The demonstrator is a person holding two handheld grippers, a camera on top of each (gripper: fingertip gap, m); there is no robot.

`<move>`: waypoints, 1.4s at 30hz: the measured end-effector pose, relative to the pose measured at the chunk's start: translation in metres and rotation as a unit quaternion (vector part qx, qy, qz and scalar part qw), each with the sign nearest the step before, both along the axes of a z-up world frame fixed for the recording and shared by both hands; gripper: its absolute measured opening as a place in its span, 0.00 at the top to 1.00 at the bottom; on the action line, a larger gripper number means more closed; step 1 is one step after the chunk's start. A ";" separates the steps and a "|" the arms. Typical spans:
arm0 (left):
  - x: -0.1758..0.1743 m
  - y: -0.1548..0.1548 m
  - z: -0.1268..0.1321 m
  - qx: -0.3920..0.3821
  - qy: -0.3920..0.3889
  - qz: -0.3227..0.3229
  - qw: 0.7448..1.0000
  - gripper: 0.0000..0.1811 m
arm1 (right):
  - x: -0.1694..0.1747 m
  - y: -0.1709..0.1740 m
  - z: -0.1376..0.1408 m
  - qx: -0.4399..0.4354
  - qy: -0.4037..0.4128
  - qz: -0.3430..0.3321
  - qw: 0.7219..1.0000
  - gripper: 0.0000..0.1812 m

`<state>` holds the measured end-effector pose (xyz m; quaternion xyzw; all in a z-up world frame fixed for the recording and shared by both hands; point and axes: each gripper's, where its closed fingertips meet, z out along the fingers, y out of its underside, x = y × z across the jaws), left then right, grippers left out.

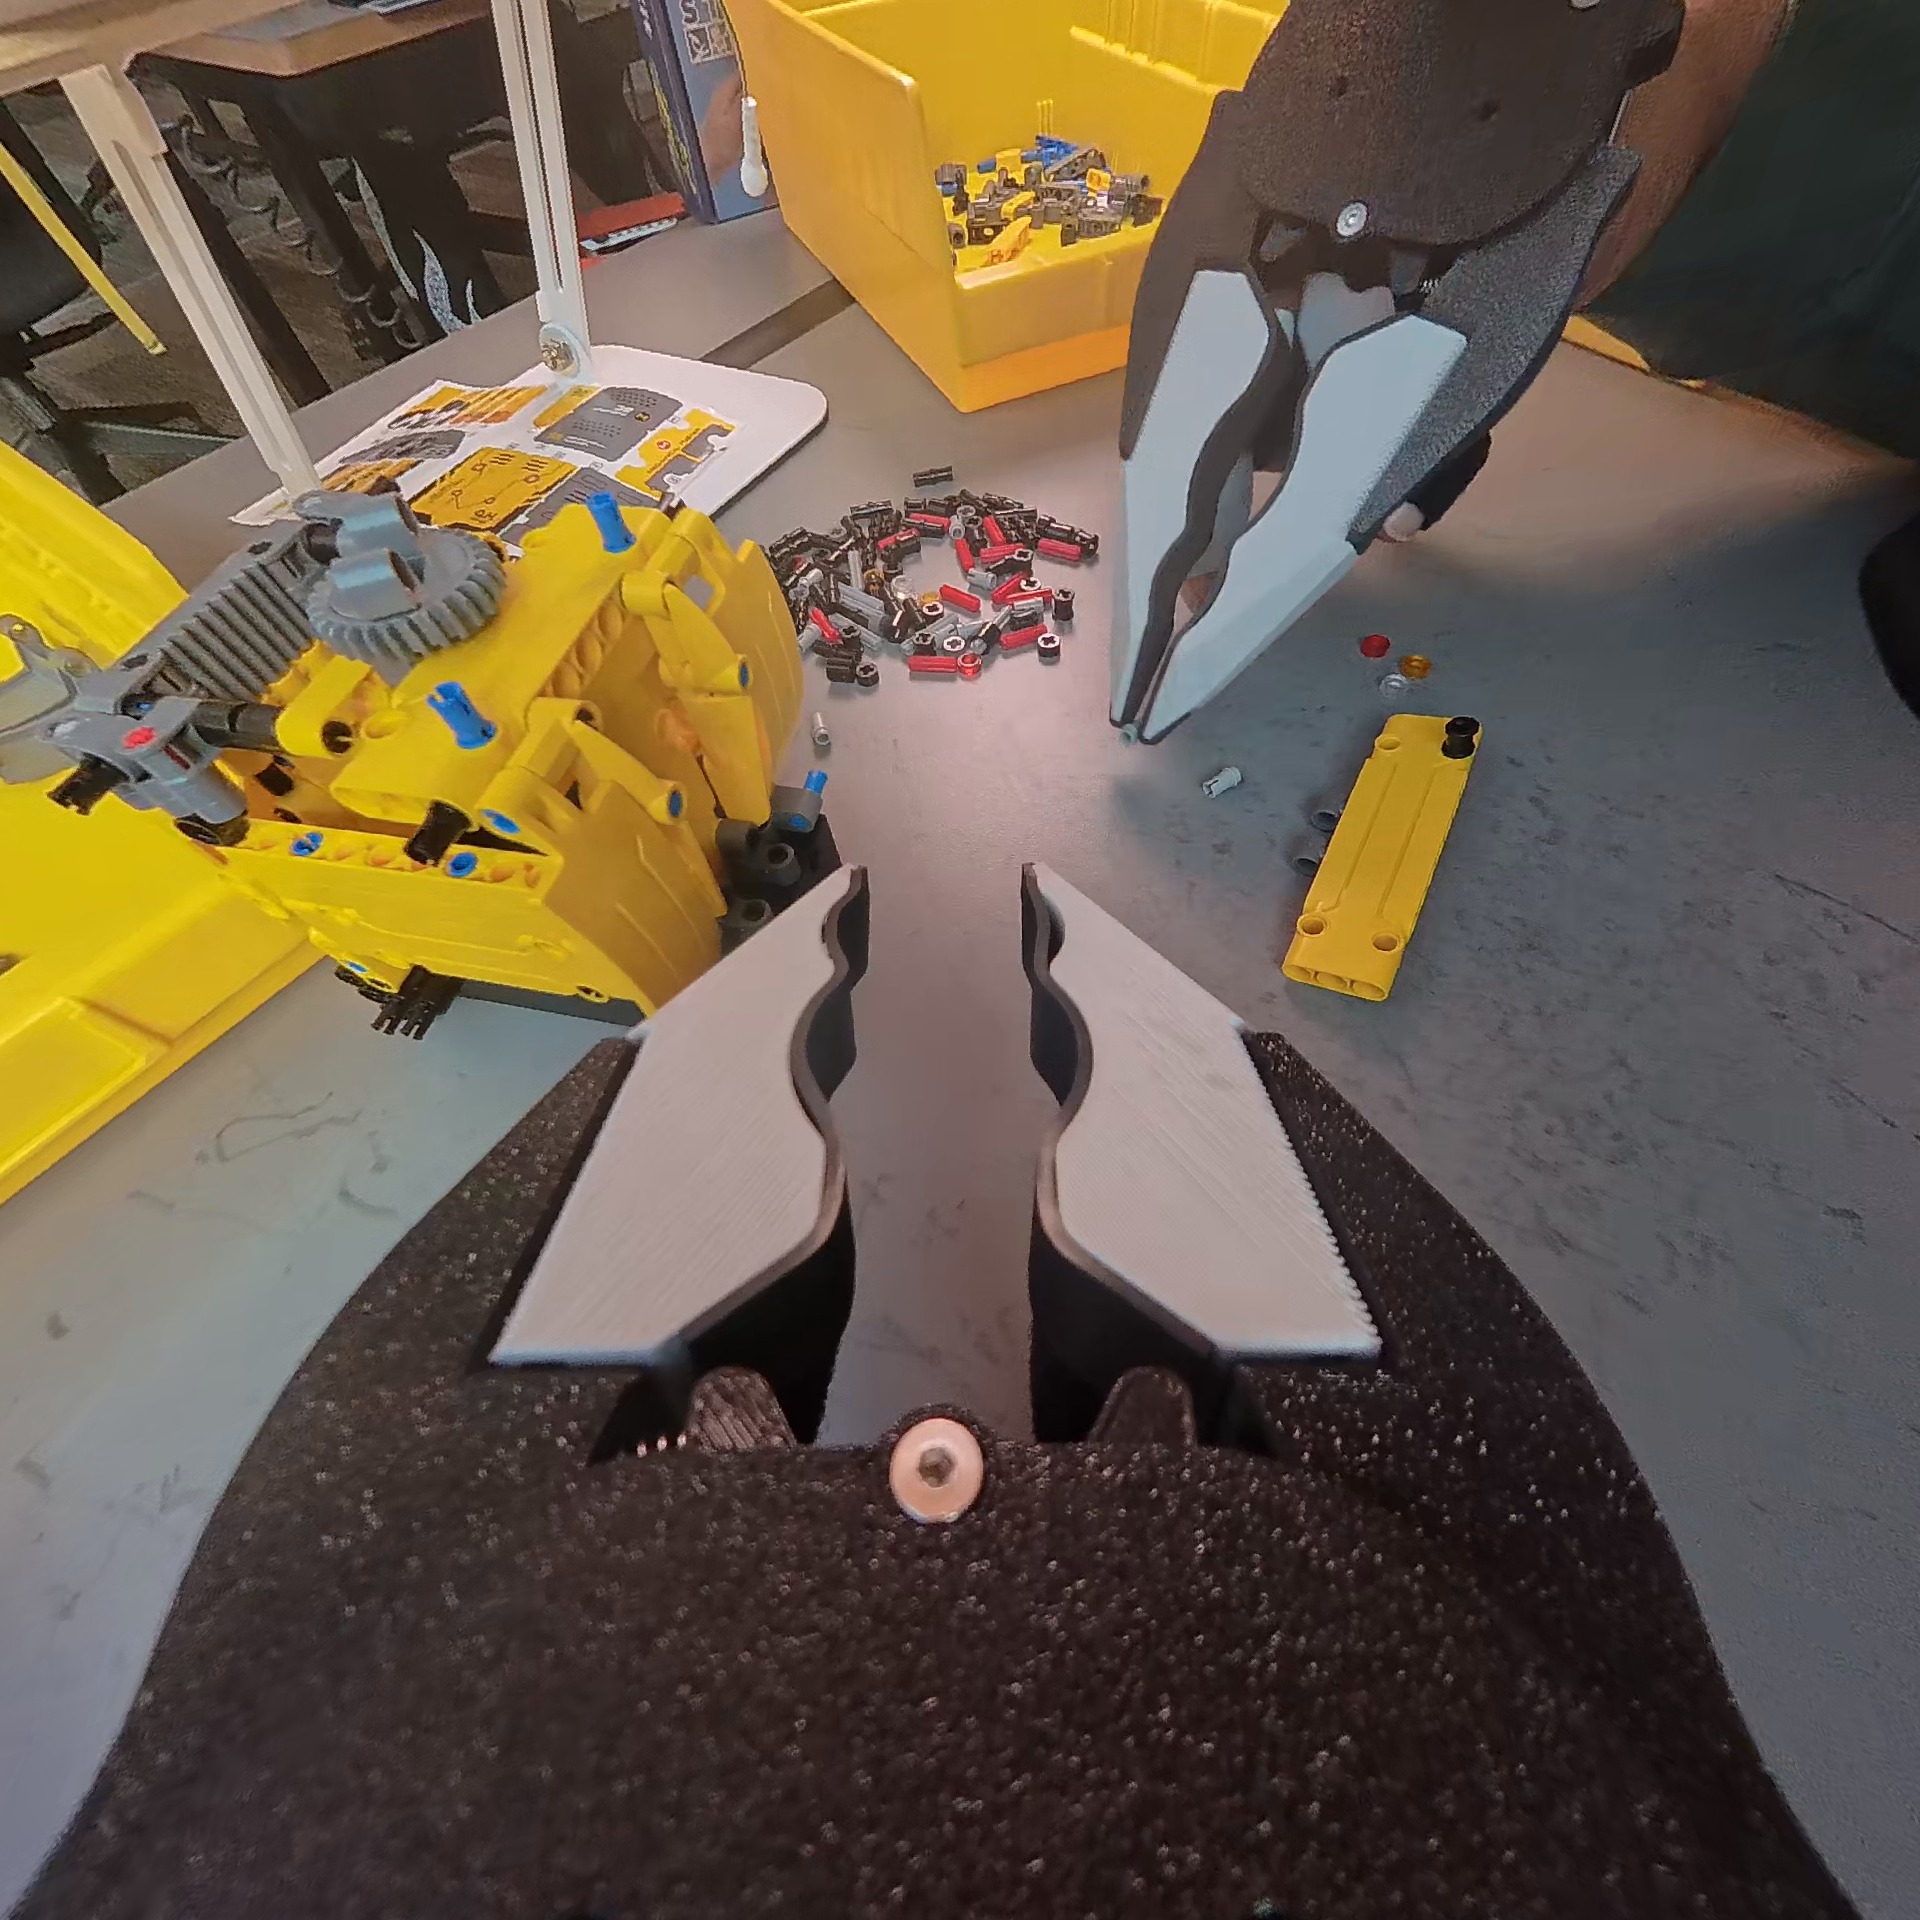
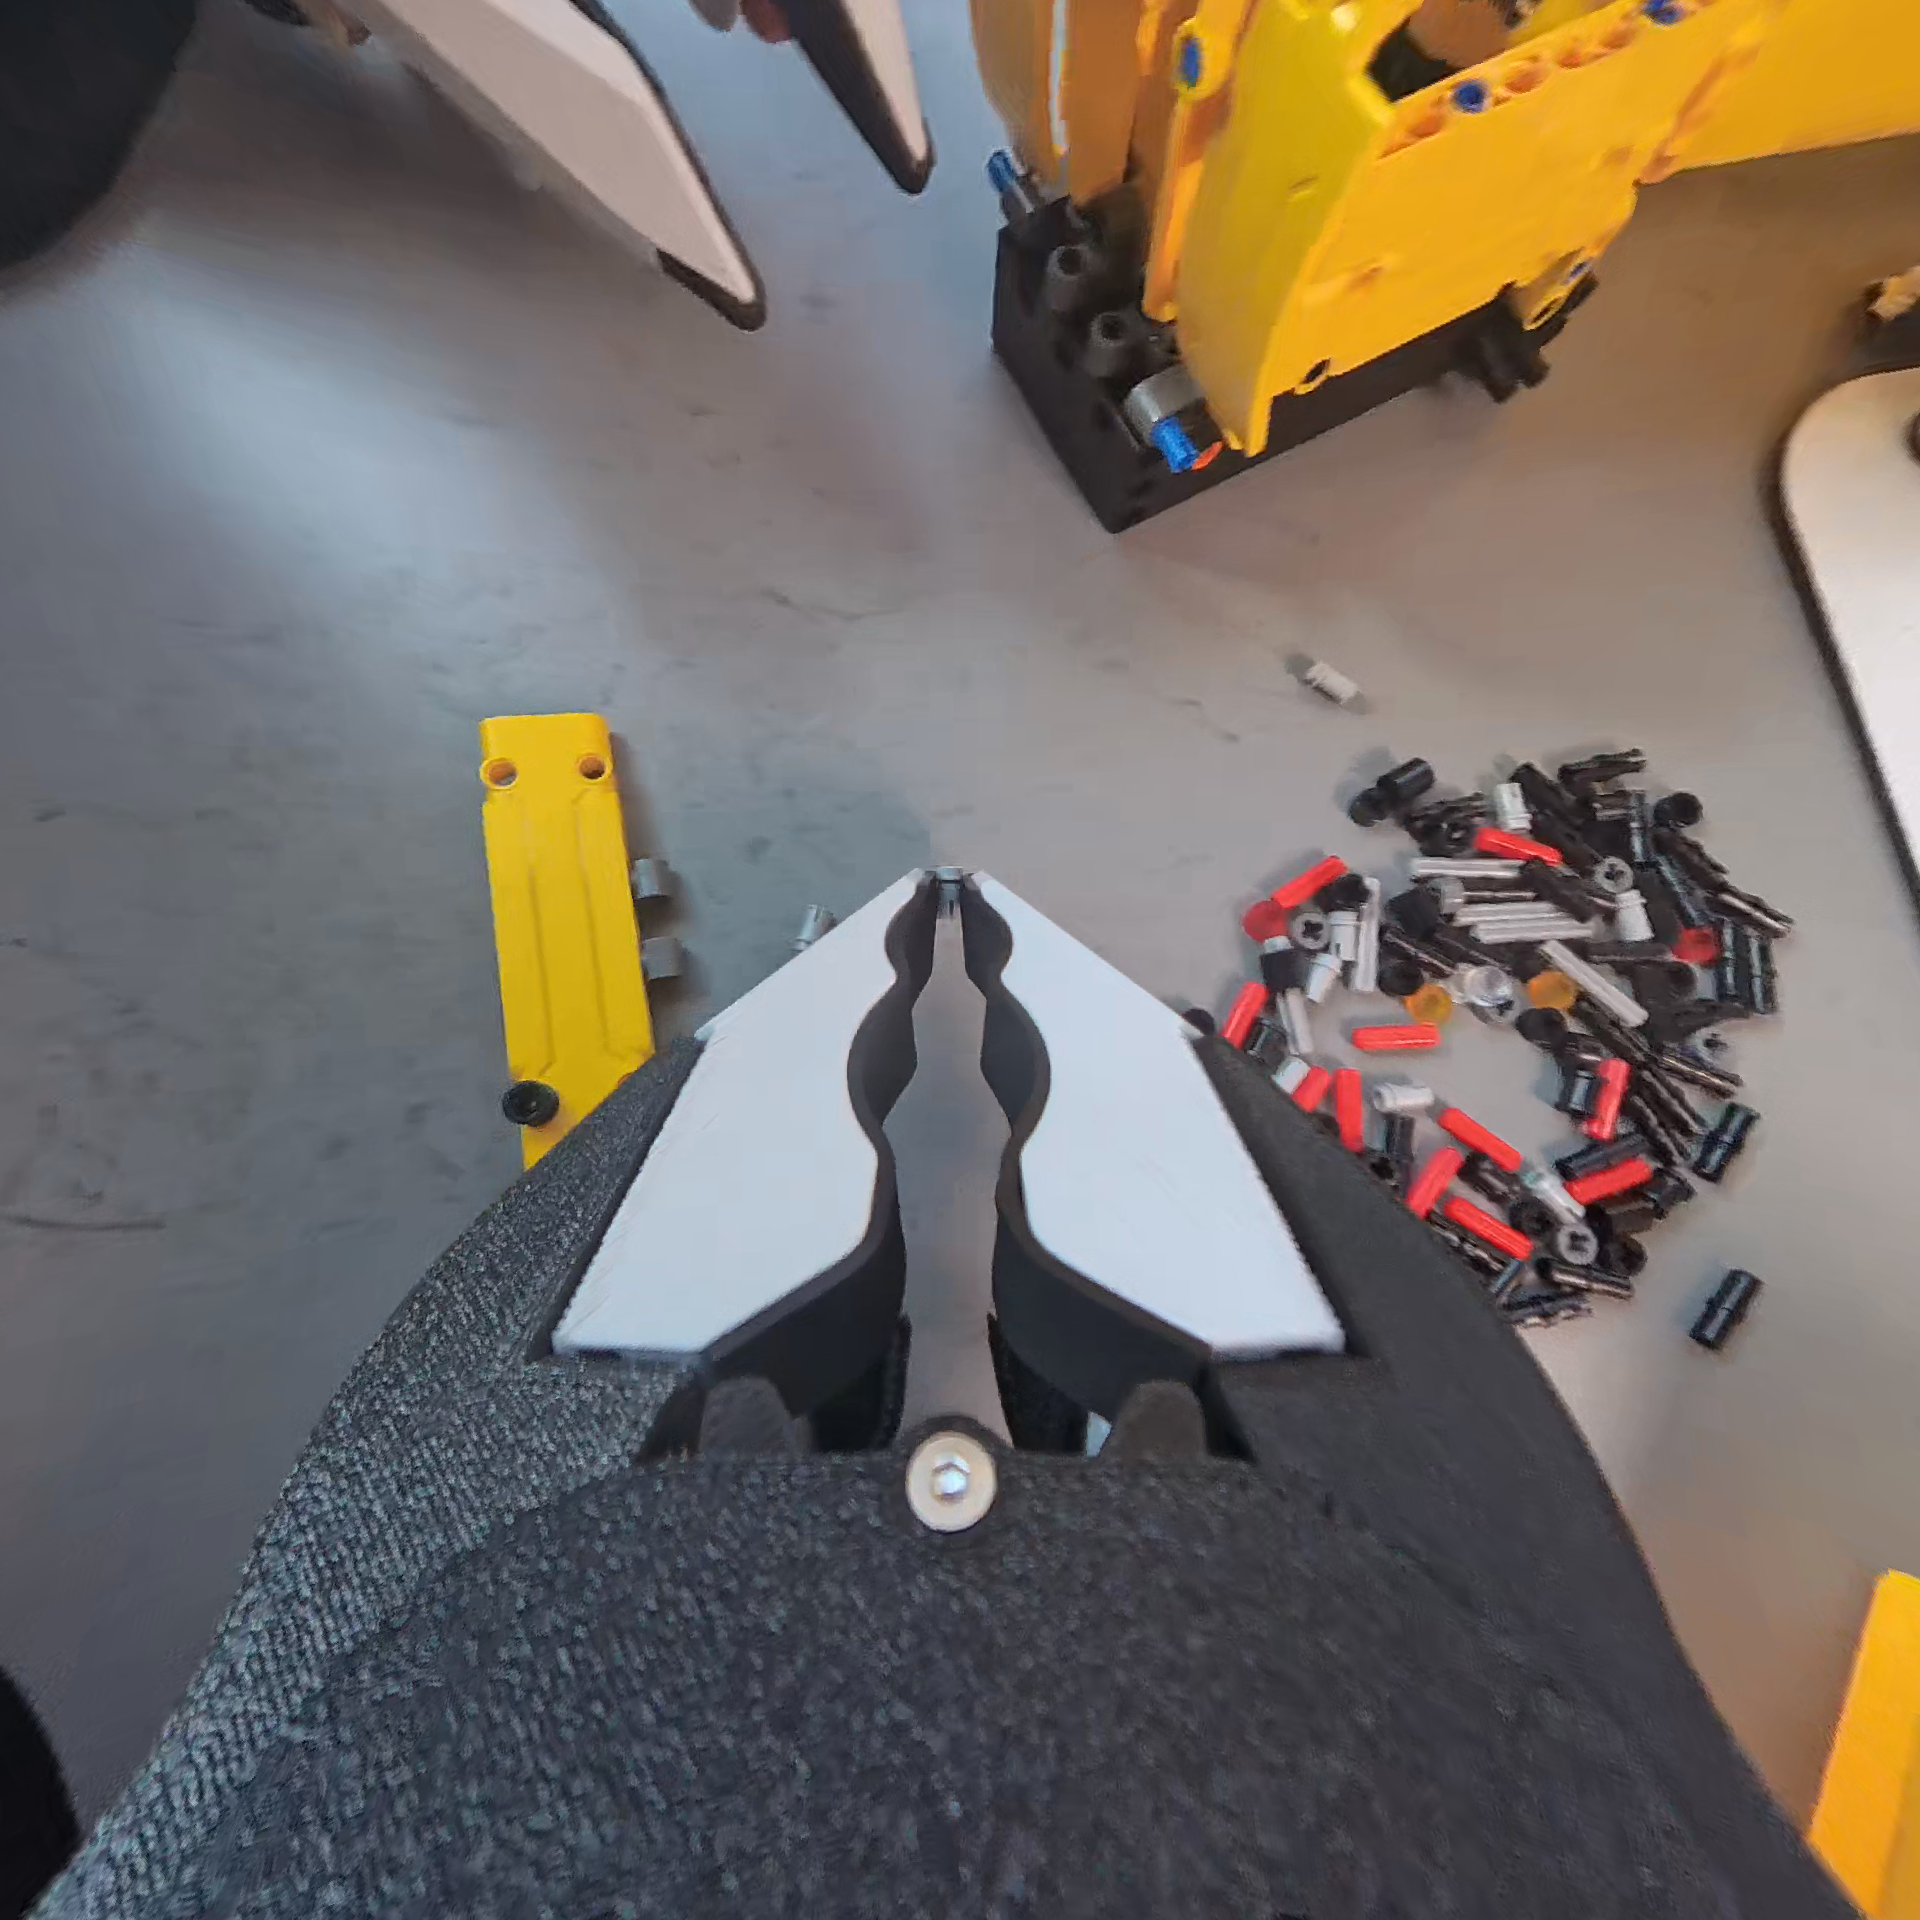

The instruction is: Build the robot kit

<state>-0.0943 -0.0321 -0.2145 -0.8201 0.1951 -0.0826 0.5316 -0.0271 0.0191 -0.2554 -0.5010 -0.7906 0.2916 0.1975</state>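
Observation:
My right gripper [image 2: 948, 881] is shut on a small grey pin [image 2: 948, 888], tips down at the grey table; it also shows in the left wrist view [image 1: 1132, 727]. My left gripper [image 1: 943, 881] is open and empty, just right of a yellow brick-built model [image 1: 468, 790] with grey gears on top; the model also shows in the right wrist view [image 2: 1351, 208]. A flat yellow panel [image 1: 1387, 852] with a black pin lies right of the right gripper's tips, and shows in the right wrist view [image 2: 561, 914]. A pile of red, black and grey pins [image 1: 935, 592] lies beyond.
A yellow bin [image 1: 935, 208] with small parts stands at the back. A printed instruction sheet [image 1: 520, 457] lies on a white stand base [image 1: 769, 405]. Loose grey pins [image 1: 1221, 779] and small round studs [image 1: 1392, 665] lie near the panel. A yellow lid [image 1: 83, 987] lies at left. The grippers' ends are close to 10 centimeters from one another.

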 end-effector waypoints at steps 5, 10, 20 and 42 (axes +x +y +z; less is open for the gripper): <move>0.000 0.000 0.000 0.001 0.003 -0.001 1.000 0.84 | 0.004 -0.005 -0.010 0.003 -0.023 0.013 1.000 0.97; 0.001 0.000 -0.001 -0.001 0.004 -0.001 1.000 0.84 | -0.017 0.009 0.005 -0.016 0.002 -0.022 1.000 0.93; -0.003 0.000 0.000 0.000 0.002 0.004 1.000 0.84 | -0.074 0.052 -0.005 0.041 -0.029 -0.022 0.998 0.90; 0.034 -0.011 -0.009 -0.010 0.039 -0.077 0.996 0.83 | 0.058 -0.086 0.012 -0.002 0.011 0.087 0.996 0.97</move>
